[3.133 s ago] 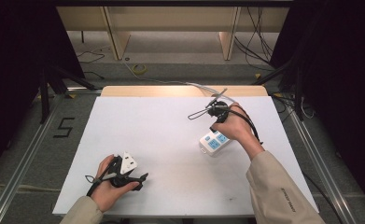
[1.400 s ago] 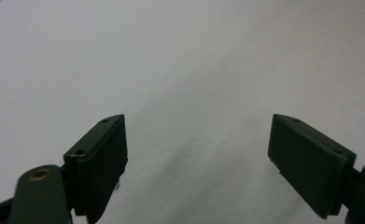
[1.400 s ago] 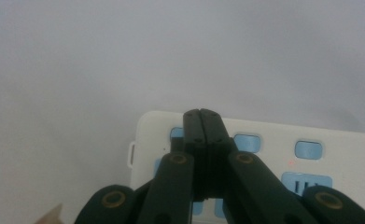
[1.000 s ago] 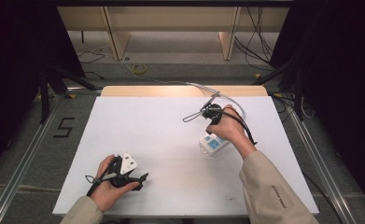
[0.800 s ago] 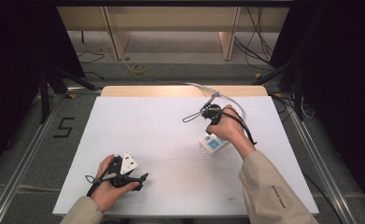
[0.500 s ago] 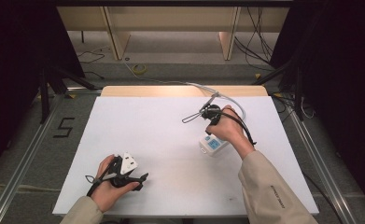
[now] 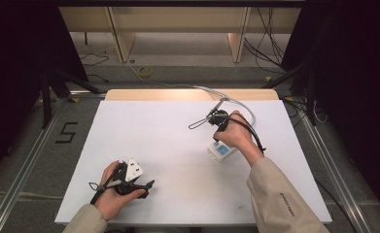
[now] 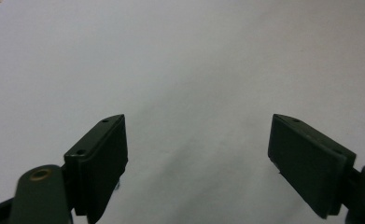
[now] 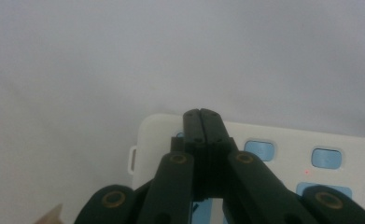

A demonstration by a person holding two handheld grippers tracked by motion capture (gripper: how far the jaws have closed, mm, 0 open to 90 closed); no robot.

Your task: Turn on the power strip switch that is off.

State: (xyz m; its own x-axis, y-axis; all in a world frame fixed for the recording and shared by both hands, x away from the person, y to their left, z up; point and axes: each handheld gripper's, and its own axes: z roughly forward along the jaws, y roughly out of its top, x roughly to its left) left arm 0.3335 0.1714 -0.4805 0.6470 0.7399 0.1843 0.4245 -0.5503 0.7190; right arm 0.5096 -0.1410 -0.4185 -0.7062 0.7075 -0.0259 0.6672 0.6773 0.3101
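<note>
On the left, the left gripper (image 7: pixel 146 184) is lying low over the near-left part of the white desk (image 7: pixel 153 131), cradled in the person's left hand (image 7: pixel 112 196), with its grey three-cornered plate facing up. In the left gripper view, this gripper (image 8: pixel 196 154) is showing its two black jaws spread wide apart, with bare desk surface between them and nothing in its hold. Moving to the right, the middle of the desk is lying bare. Farther right, the person's right hand (image 7: pixel 237 138) is holding the right gripper (image 7: pixel 216 141) over a small white device (image 7: pixel 215 153) with light blue buttons, which is sitting flat on the right half of the desk, well apart from the left gripper. A cable is looping from the right gripper back towards the far edge of the desk. In the right gripper view, the right gripper (image 9: pixel 202 113) is keeping its jaws pressed together with nothing between them, its tips pointing down over the top face of the white device (image 9: pixel 283 135), near that face's edge and just beside a row of blue buttons (image 9: pixel 326 157); whether the tips are touching the face, I cannot tell.
</note>
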